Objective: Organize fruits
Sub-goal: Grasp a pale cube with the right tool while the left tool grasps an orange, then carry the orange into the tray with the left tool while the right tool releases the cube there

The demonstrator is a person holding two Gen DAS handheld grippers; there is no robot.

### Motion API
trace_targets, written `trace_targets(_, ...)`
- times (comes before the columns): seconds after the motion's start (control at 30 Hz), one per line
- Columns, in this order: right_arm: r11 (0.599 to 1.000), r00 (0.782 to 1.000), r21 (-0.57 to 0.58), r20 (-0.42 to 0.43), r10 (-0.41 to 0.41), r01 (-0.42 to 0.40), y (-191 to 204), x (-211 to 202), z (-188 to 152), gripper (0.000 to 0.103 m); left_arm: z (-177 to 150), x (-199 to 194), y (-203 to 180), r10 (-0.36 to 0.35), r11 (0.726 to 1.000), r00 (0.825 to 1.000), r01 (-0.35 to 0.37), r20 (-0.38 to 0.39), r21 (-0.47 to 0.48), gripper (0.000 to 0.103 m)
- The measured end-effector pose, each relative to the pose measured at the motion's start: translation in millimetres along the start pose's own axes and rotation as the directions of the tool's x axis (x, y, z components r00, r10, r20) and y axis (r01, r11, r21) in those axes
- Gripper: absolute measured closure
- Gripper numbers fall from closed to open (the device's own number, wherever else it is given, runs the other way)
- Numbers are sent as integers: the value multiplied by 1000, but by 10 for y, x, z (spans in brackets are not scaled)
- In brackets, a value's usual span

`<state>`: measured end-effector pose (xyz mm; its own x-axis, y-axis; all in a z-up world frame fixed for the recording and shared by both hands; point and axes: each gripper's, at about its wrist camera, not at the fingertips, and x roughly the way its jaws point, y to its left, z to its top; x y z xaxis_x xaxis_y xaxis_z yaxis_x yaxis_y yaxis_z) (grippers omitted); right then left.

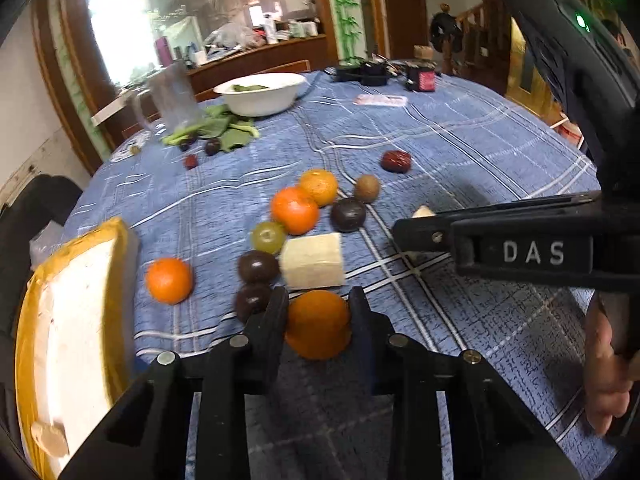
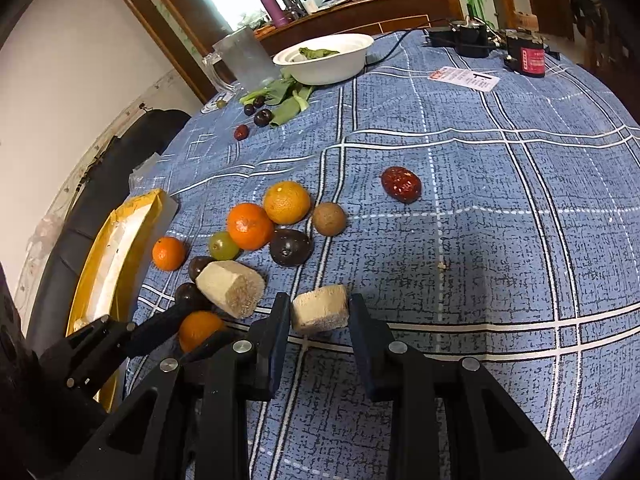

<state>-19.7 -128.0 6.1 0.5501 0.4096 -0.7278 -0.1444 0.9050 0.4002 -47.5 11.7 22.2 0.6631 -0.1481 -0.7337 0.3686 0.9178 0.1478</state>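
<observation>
My left gripper [image 1: 318, 300] is shut on an orange [image 1: 318, 324] that sits on the blue checked tablecloth [image 1: 460, 140]; its pads press both sides of the fruit. From the right wrist view, this gripper [image 2: 204, 320] and its orange [image 2: 198, 330] appear at the lower left. My right gripper [image 2: 319, 304] is shut on a small pale cut chunk [image 2: 320, 308] resting on the cloth. A larger pale chunk [image 2: 232, 292] lies just to its left. Behind are three more oranges [image 2: 287, 202], dark round fruits [image 2: 290, 247], a green grape [image 2: 222, 246], a brown fruit [image 2: 329, 219] and a red date [image 2: 401, 184].
A yellow box with a white lining [image 1: 72, 320] lies at the table's left edge. At the back stand a white bowl [image 2: 326, 62], a glass mug [image 2: 244, 60], leafy greens [image 2: 288, 98] with small dark fruits, a card [image 2: 466, 77] and black devices [image 2: 472, 40].
</observation>
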Motion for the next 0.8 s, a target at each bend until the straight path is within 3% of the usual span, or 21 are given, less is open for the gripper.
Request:
trace_targets(0.23,1000,997,-19,77,20,-19,41,-134,19,72,-101,-432,430,-22,982,998,32,55,-186,73)
trace_targets(0.5,998,993,-62,110,38,-31,239,-179,-17,72,-464,-930,1095,53,933,996,-22,76,-359,73)
trace_targets(0.6,995,994,-91,107,36,-26,440,-201,-56,72,-625,-1023,1333,77,911,995,-42,69,-411,73)
trace_targets(0.8,979,992,-182,65,108,-95,1062,-224,-137,71,-817,-1128,1794,95,864,994,-52,62,-500,73)
